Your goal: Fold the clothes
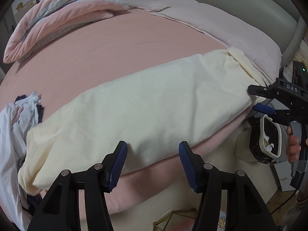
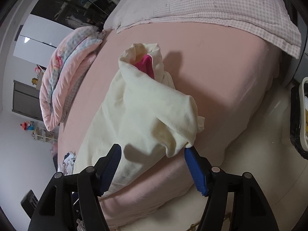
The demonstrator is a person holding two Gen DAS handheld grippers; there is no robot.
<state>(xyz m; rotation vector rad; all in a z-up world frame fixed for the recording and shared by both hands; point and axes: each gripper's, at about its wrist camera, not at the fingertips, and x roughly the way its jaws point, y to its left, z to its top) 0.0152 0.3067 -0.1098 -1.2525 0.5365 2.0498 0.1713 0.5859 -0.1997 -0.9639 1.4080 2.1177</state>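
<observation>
A pale cream garment [image 1: 142,104] lies spread along the near edge of the pink bed [image 1: 115,44]. In the right wrist view the garment [image 2: 138,115] shows its collar with a magenta lining [image 2: 146,65] at the far end and a sleeve [image 2: 179,127] folded toward the bed's edge. My left gripper [image 1: 153,157] is open, its jaws just before the garment's near hem. My right gripper [image 2: 152,159] is open around the sleeve end; it shows at the right of the left wrist view [image 1: 256,100], at the garment's end.
A folded pink quilt [image 1: 57,15] lies at the bed's far left. A checked pillow [image 2: 211,5] lies at the head. A pile of white and dark clothes [image 1: 17,127] sits at the bed's left edge. A black and cream bin [image 1: 267,138] stands on the floor beside the bed.
</observation>
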